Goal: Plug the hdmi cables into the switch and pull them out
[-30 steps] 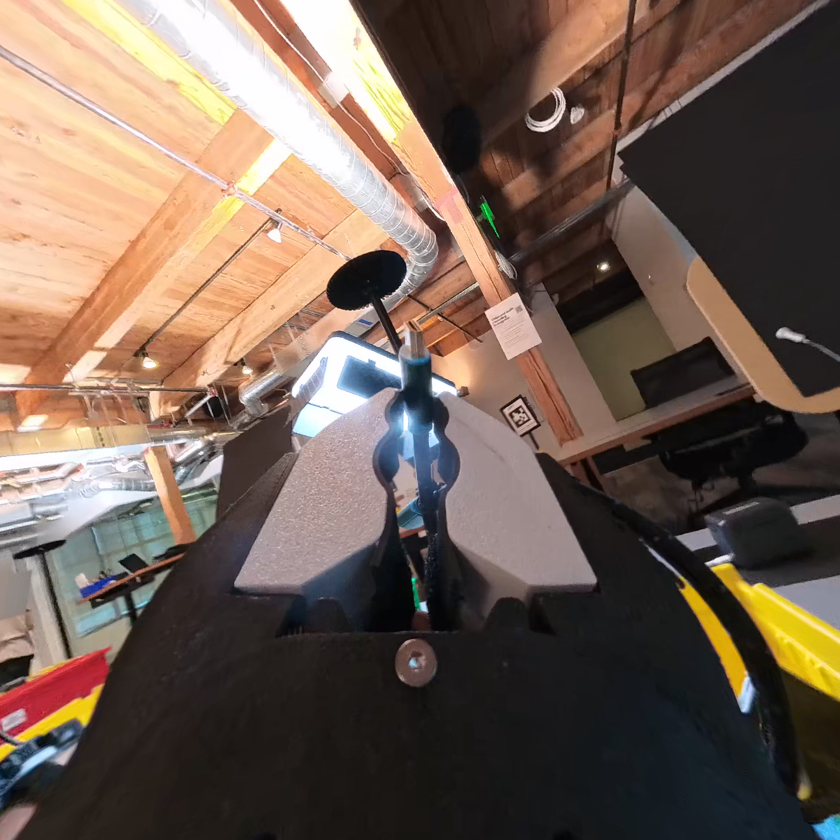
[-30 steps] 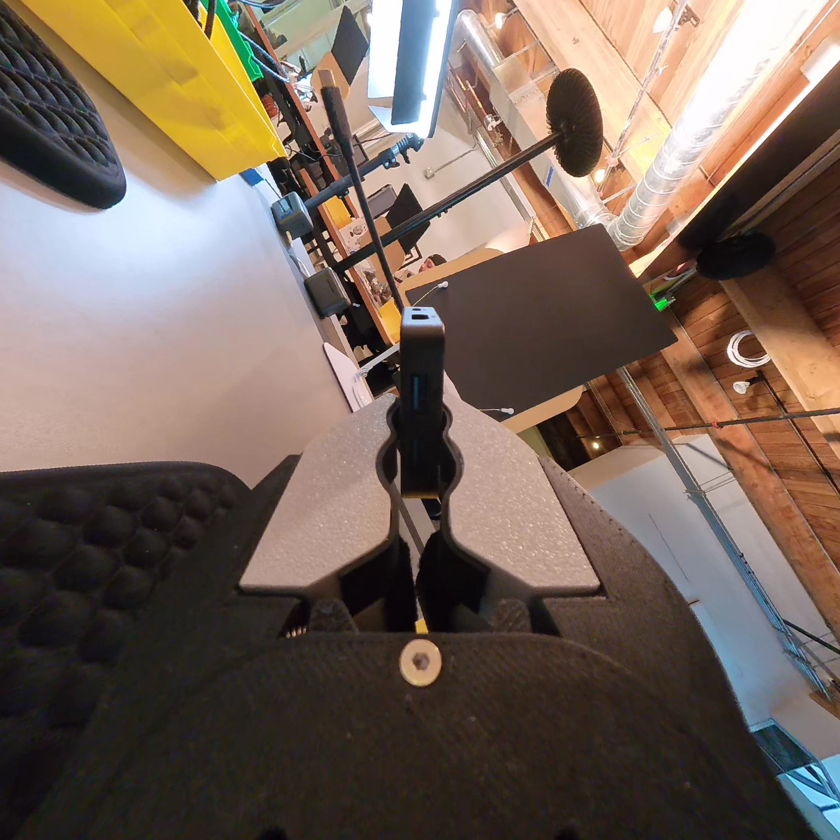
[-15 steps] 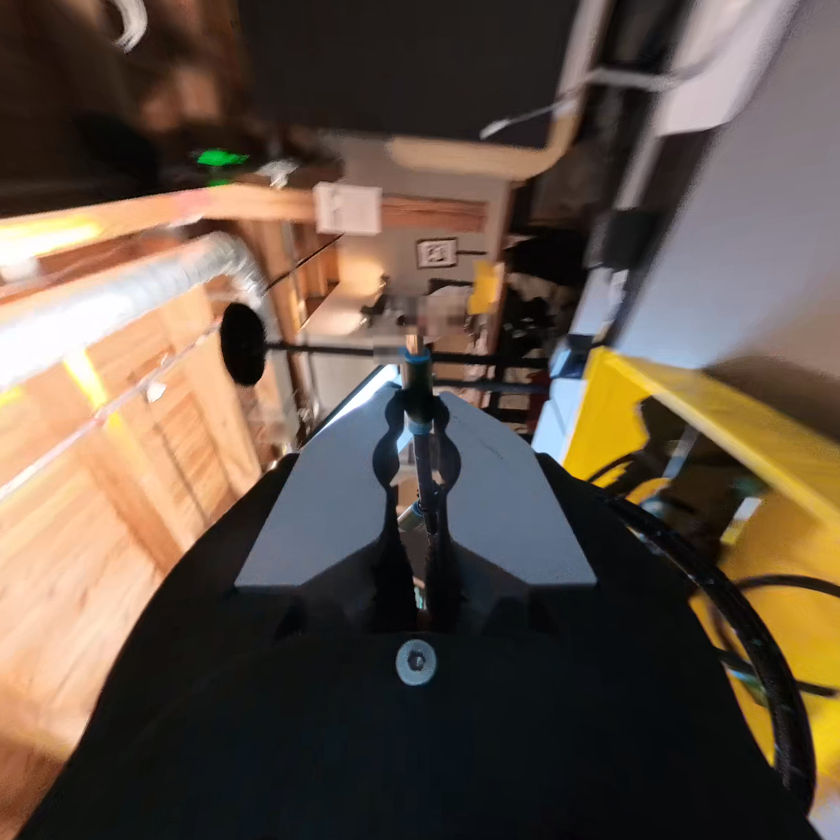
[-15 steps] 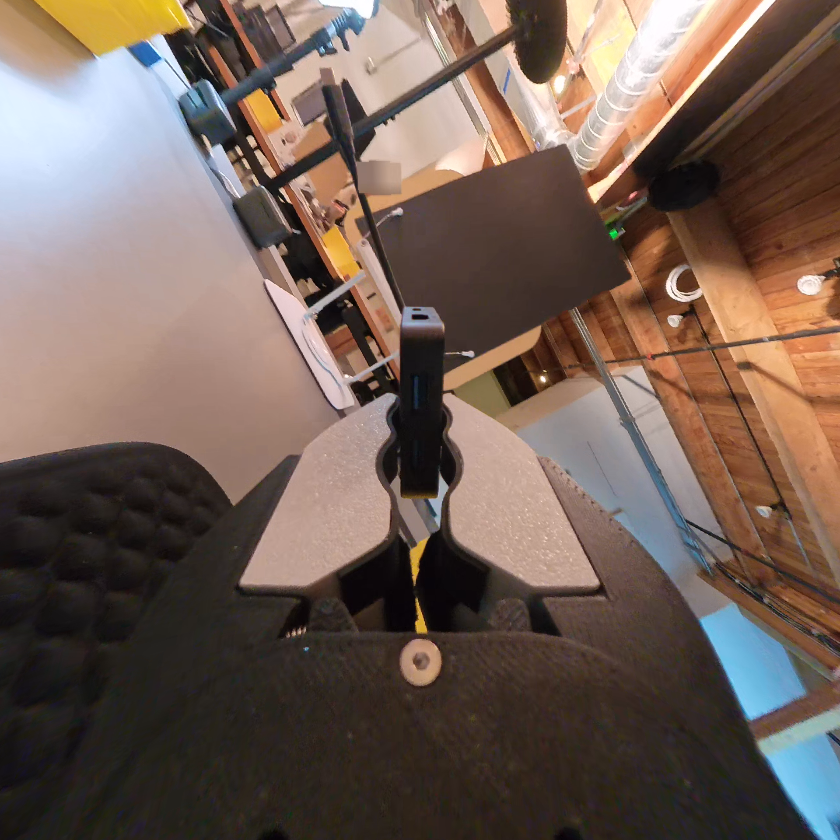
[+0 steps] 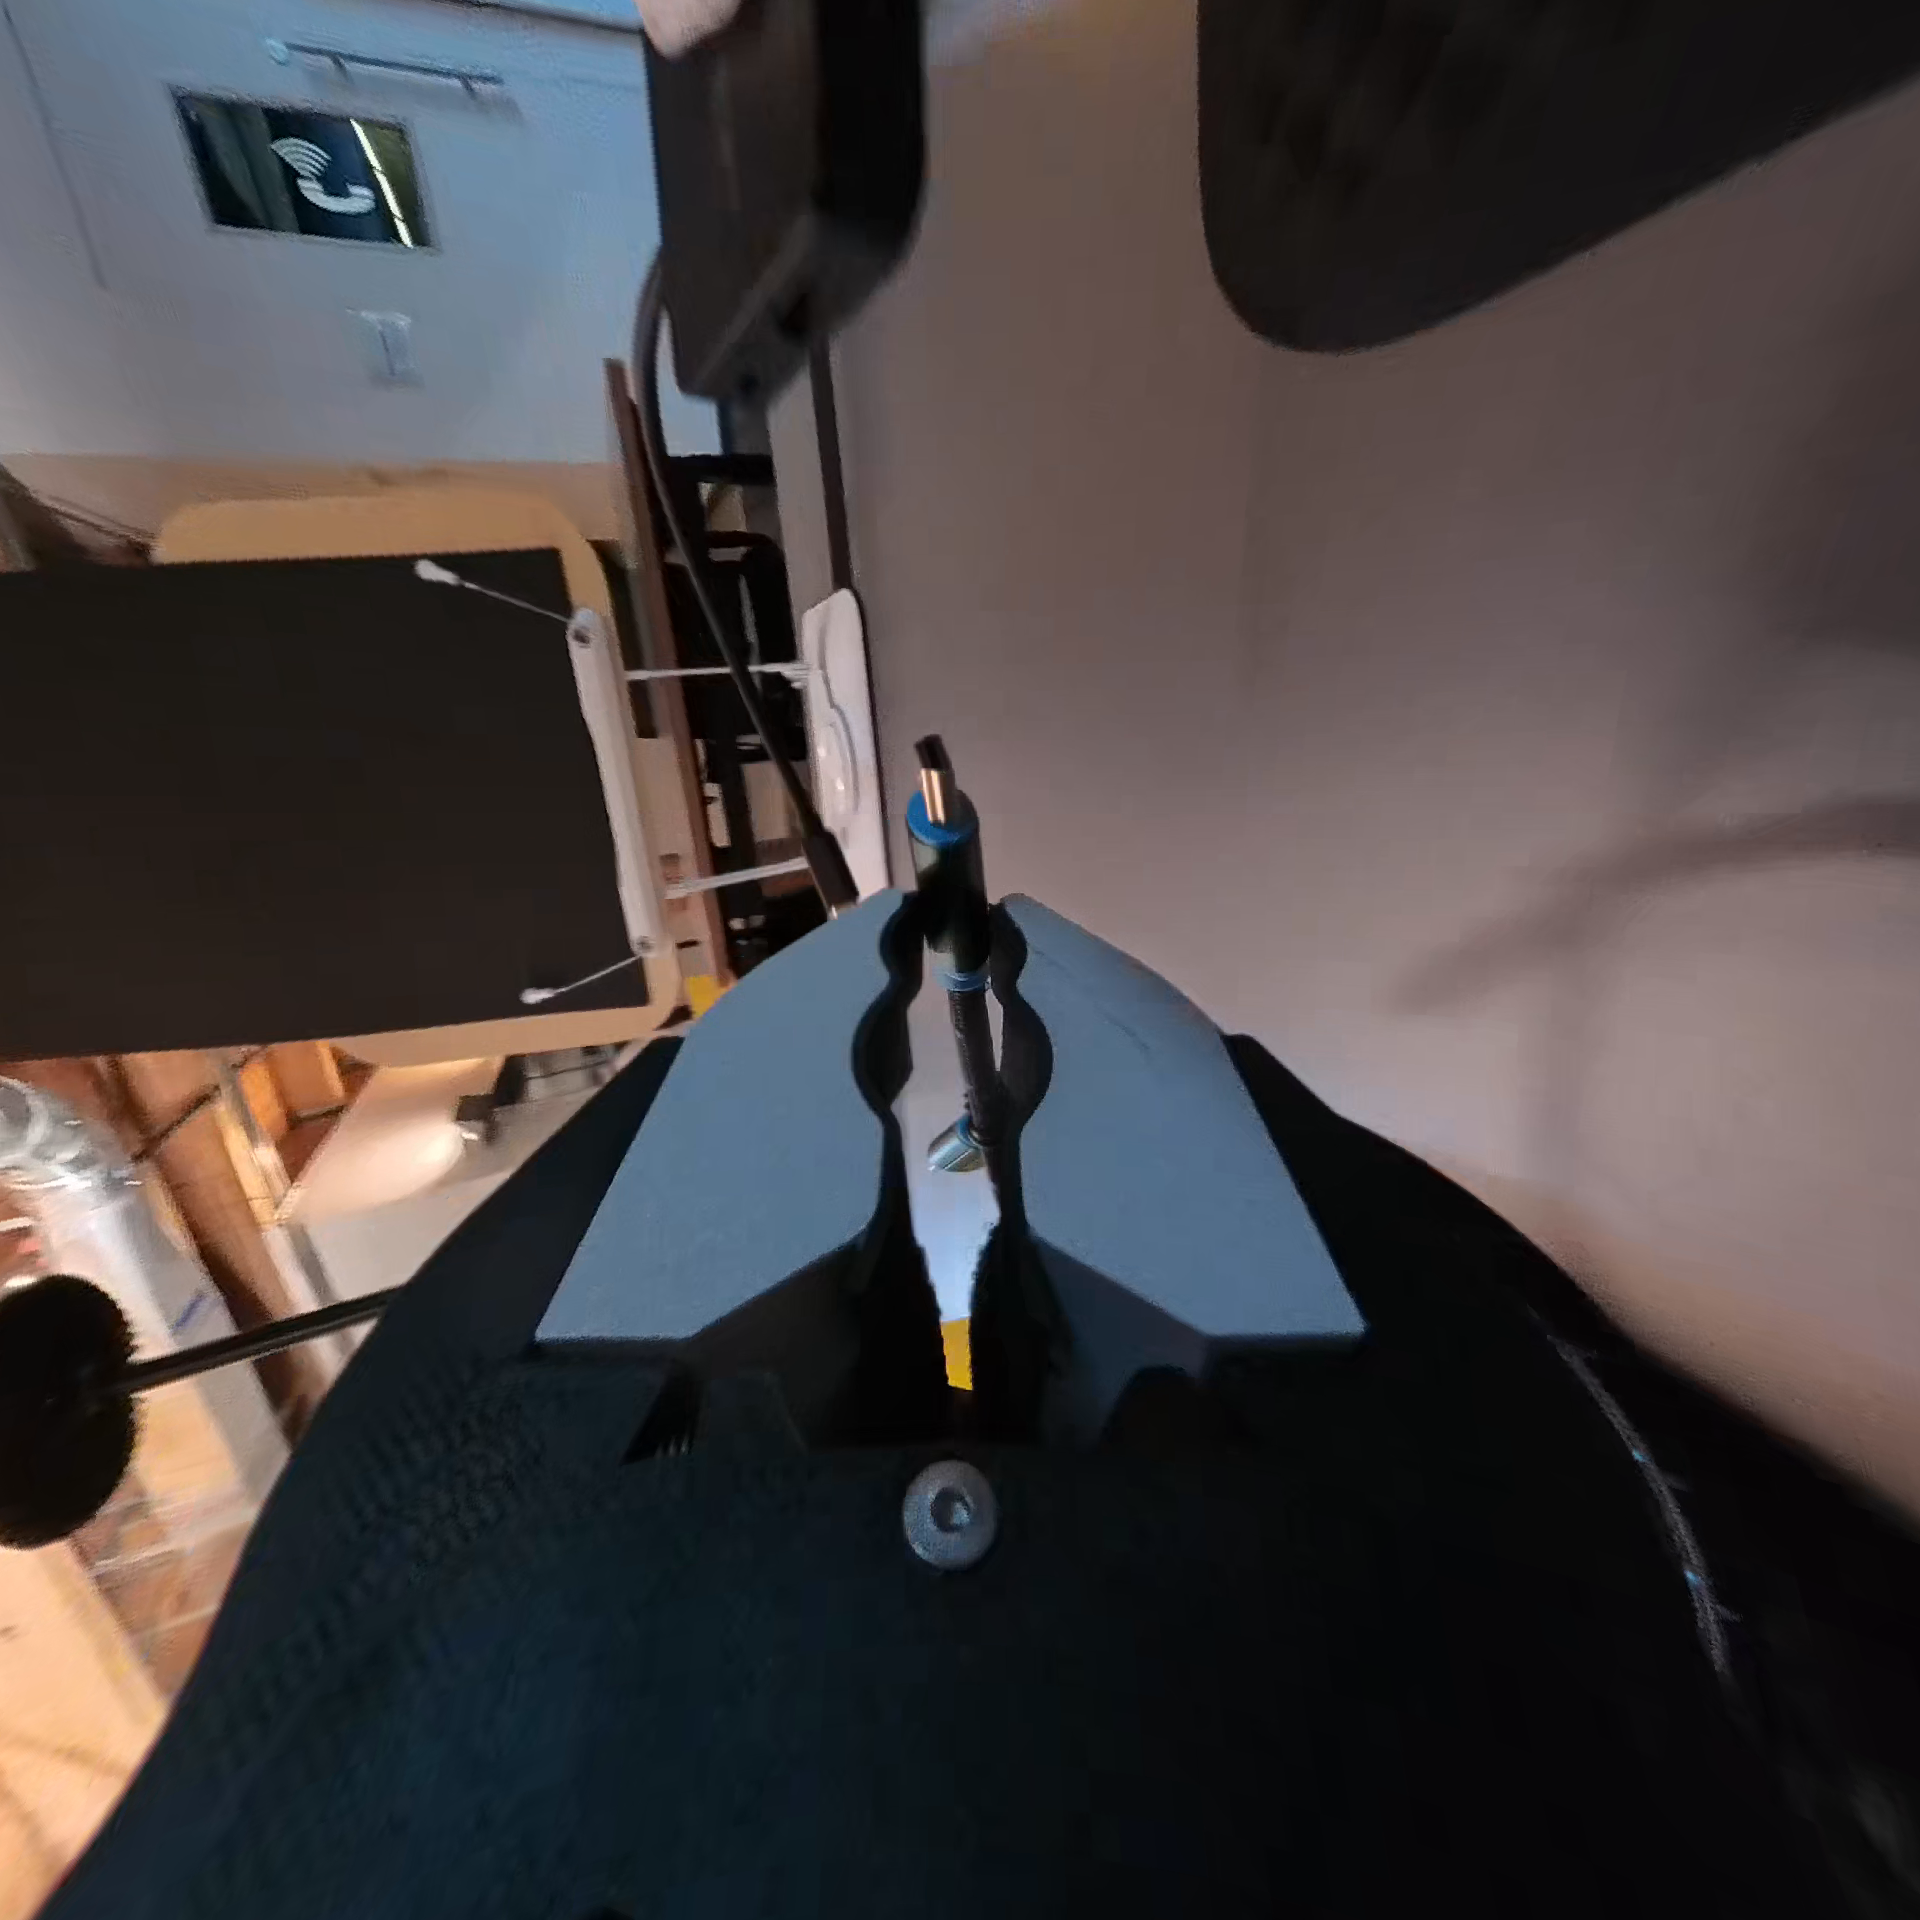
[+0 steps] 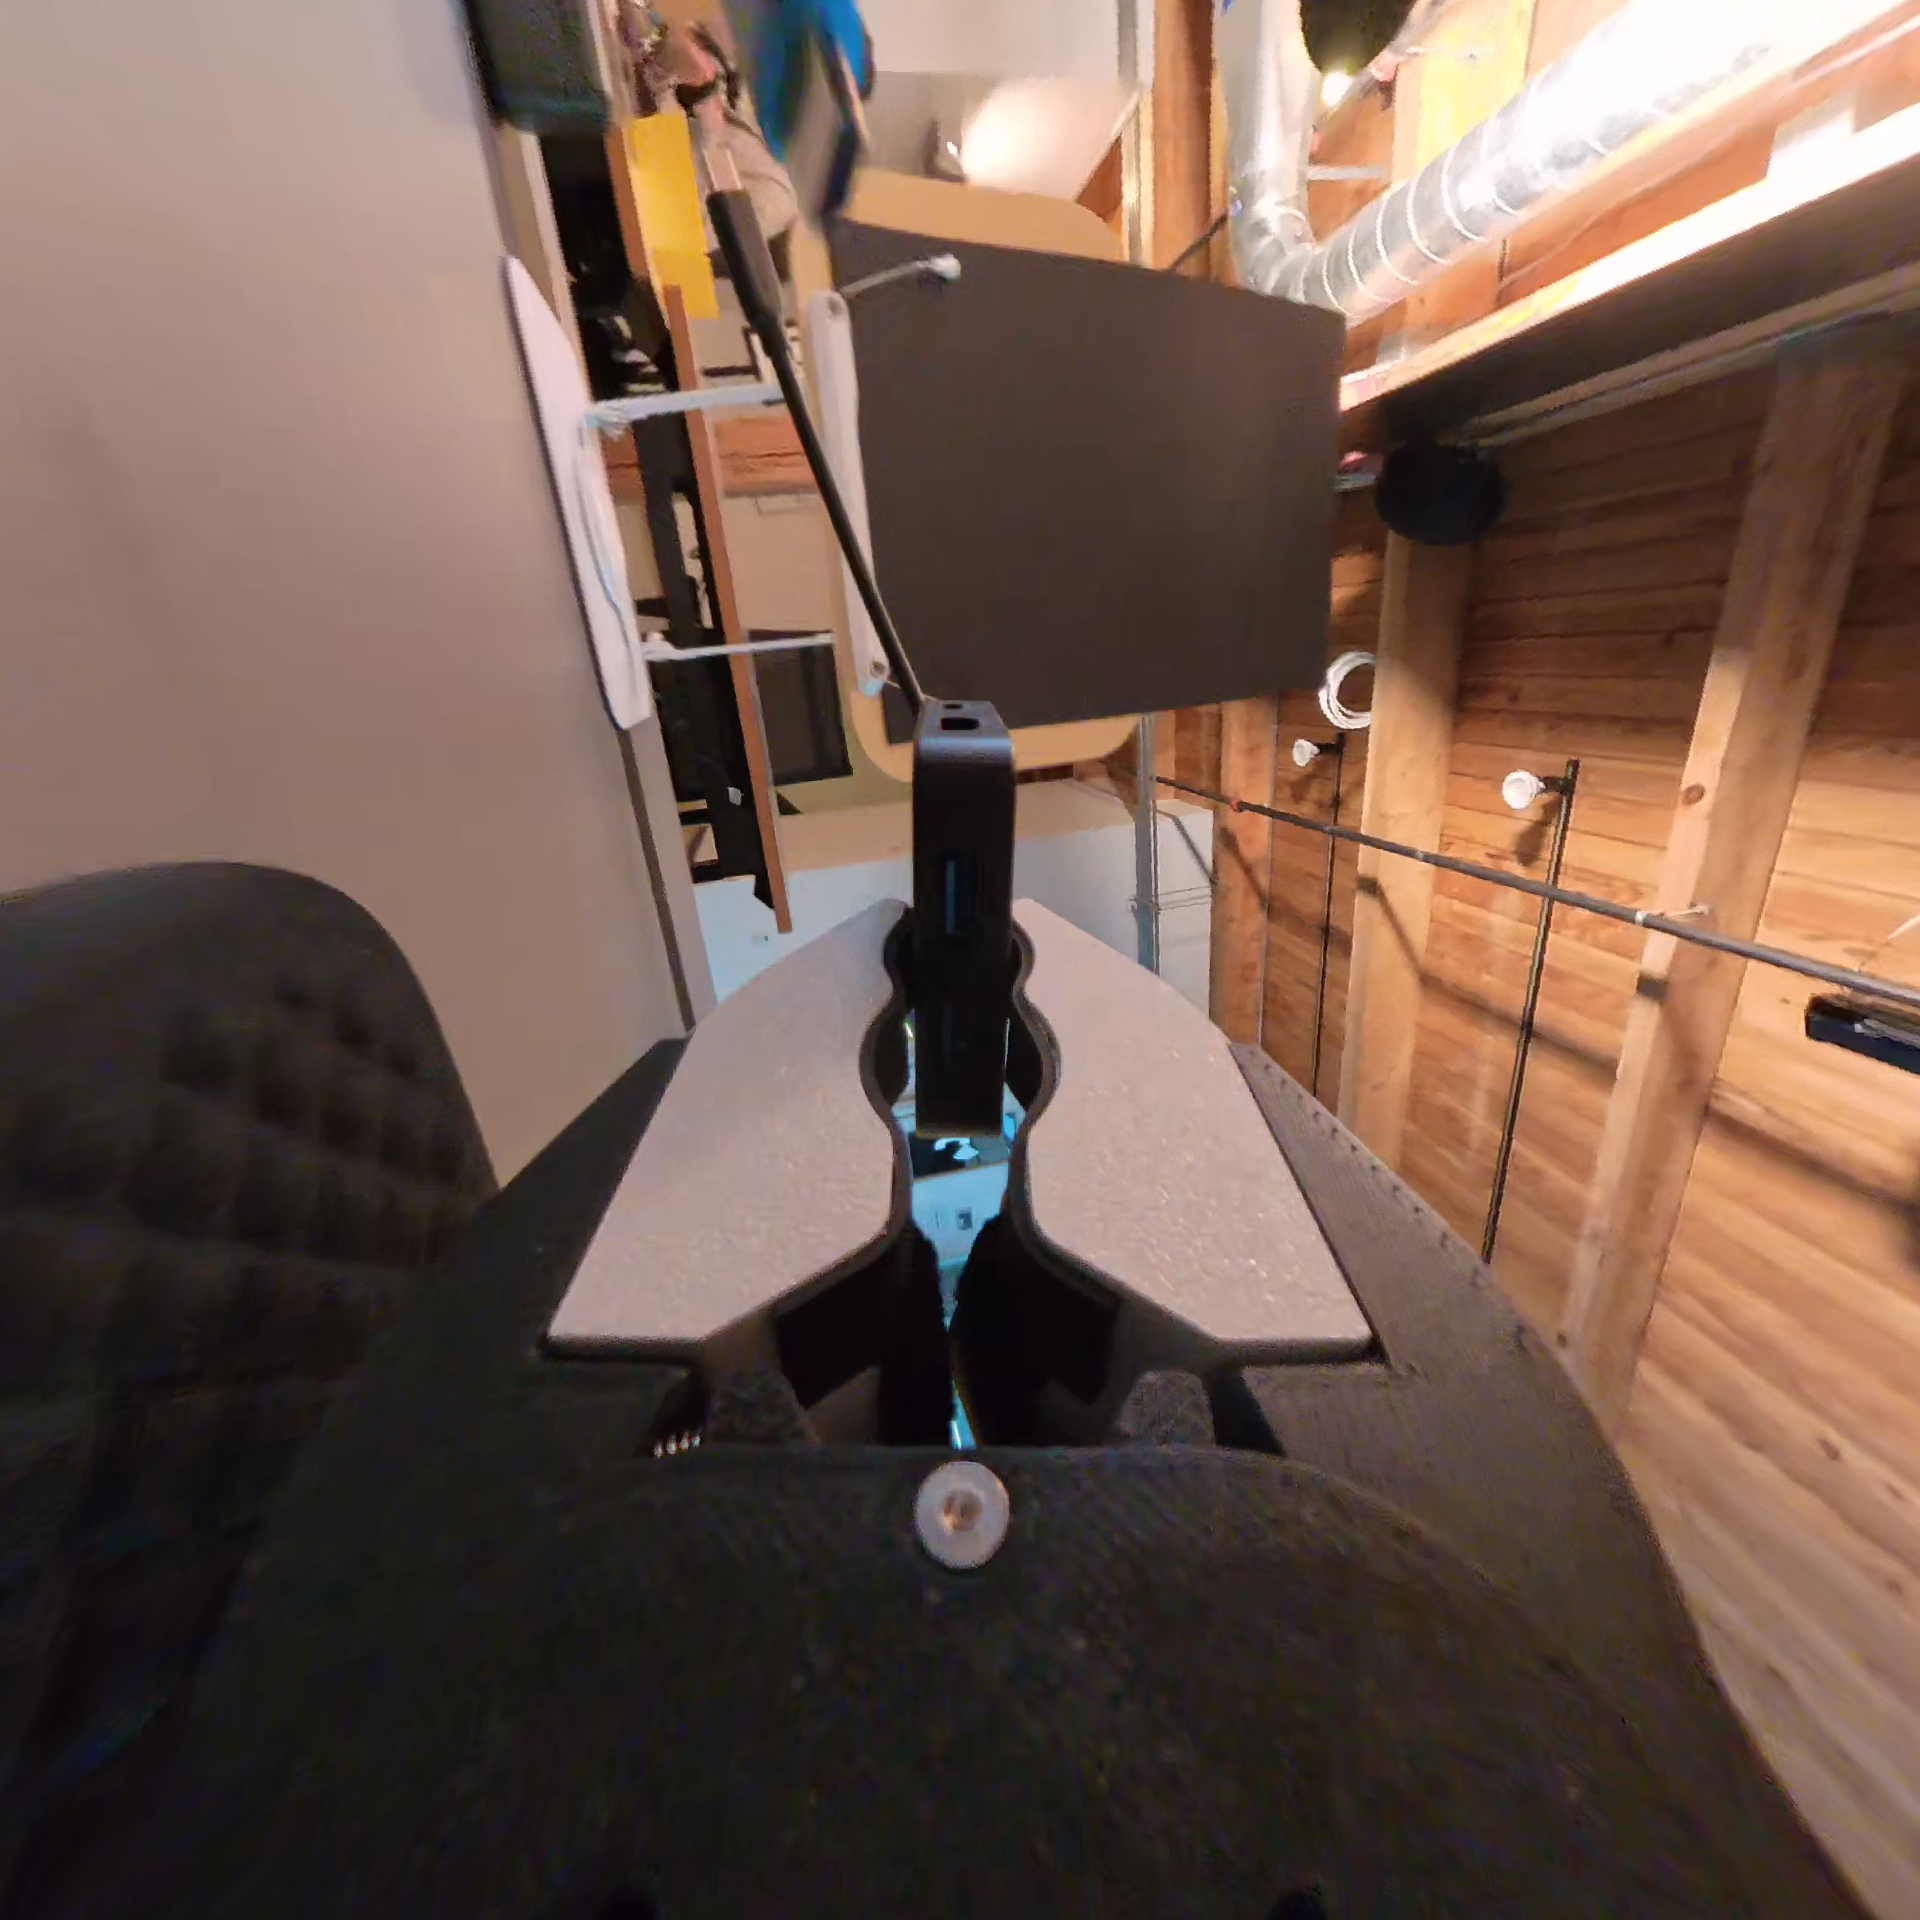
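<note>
Pinching the plug (image 5: 943, 883) near its tip, the left gripper (image 5: 951, 925) has its jaws drawn narrow around the connector housing, with the metal tongue and blue collar poking out past the fingertips and the braided cable (image 5: 977, 1070) trailing back between the fingers. That plug looks small, light and stiff, though the cable behind it is limp and will tug sideways, so the housing seems the right place to grip, as is done here; the plug sits a little tilted in the jaws, which could spoil alignment at the port. This gripper is rolled onto its side, the grey table (image 5: 1351, 727) standing upright along its right. Farther off, at the top of the left wrist view, the other gripper shows blurred, with a second cable (image 5: 717, 644) hanging from it. Over on the right, the right gripper (image 6: 961, 935) clamps the switch (image 6: 961, 831), a slim black box held edge-on, about half of it sticking out beyond the fingertips. It looks rigid, light and smooth-sided, so I would guess it may slip or pivot under insertion force. A port slot faces the camera. That gripper is also rolled sideways, pointing away across the room.
</note>
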Motion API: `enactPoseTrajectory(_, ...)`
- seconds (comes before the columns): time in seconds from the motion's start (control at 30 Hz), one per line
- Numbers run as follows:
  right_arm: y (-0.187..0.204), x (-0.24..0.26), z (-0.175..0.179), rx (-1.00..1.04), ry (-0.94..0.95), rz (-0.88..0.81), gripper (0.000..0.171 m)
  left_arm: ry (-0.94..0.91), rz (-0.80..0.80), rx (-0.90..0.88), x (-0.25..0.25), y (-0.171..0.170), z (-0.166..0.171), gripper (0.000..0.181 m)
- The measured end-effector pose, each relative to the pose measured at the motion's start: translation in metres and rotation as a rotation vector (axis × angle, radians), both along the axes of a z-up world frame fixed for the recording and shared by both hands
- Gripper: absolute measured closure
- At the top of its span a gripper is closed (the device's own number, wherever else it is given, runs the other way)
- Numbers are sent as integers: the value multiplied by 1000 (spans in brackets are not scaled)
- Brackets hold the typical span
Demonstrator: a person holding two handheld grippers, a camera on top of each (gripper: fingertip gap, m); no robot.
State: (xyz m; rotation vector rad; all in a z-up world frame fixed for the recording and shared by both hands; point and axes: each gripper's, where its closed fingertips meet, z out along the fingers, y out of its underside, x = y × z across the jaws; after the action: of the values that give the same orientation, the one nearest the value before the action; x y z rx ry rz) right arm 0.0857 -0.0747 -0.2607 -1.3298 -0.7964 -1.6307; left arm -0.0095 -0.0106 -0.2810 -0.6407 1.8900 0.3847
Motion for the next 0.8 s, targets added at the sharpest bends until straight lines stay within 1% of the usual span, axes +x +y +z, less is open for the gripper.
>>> enactPoseTrajectory(0.1,8,-14,-6,-29,-11,32,157,-10,13,-96,6,-7,-5,170)
enactPoseTrajectory(0.17,12,-21,-8,-39,-16,48,157,-23,10,-121,8,-12,-3,170)
enactPoseTrajectory(0.23,14,-23,-11,-51,0,51,157,-39,0,-81,11,-16,1,171)
enactPoseTrajectory(0.3,14,-25,-12,-50,50,57,157,-57,9,2,13,-16,6,171)
enactPoseTrajectory(0.37,15,-28,-12,-50,87,62,157,-51,23,89,14,-14,8,171)
enactPoseTrajectory(0.47,18,-31,-15,-57,103,44,157,-33,55,154,15,-12,7,169)
enactPoseTrajectory(0.7,20,-31,-16,-51,134,7,157,-25,135,179,16,-7,7,169)
enactPoseTrajectory(0.8,21,-31,-17,-56,137,8,157,-20,142,167,17,-5,4,171)
